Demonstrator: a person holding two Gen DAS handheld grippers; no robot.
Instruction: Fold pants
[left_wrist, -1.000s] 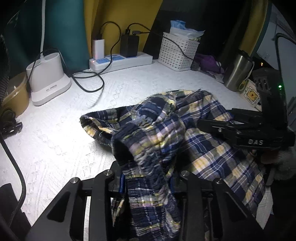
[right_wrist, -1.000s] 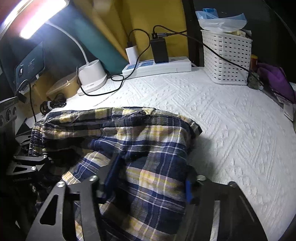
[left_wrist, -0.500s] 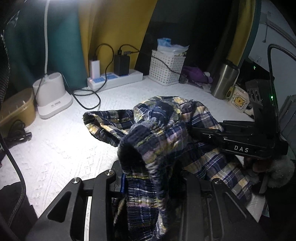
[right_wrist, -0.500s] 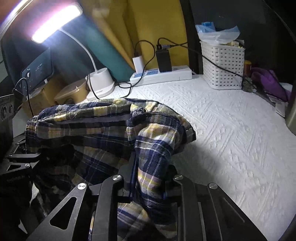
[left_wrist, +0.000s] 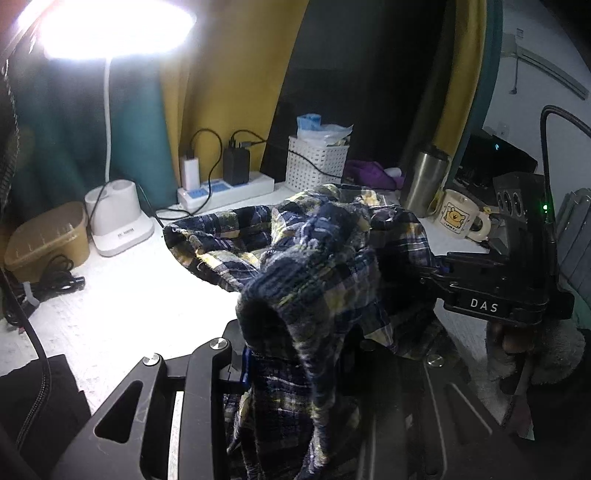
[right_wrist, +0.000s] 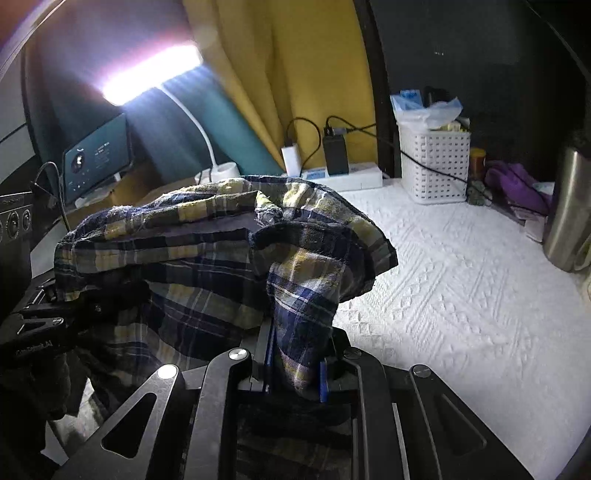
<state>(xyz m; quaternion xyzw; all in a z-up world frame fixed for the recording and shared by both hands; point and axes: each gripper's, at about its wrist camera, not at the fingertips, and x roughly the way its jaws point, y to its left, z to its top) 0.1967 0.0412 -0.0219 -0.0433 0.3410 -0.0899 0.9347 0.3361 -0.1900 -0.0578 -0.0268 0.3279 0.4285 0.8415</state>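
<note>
while both grippers are clenched on the pants (left_wrist: 314, 258), left gripper (left_wrist: 291, 365) and right gripper (right_wrist: 295, 369) hold them bunched above the white cloth (right_wrist: 461, 277). i worry the hanging leg drags crooked, or swings into the mug (left_wrist: 456, 219).

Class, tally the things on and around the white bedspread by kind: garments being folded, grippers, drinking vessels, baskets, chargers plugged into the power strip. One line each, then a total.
Plaid pants: 1
Grippers: 2, left gripper and right gripper
Drinking vessels: 2, steel tumbler and cartoon mug
White basket: 1
Chargers: 2, white charger and black charger
Total: 8
</note>
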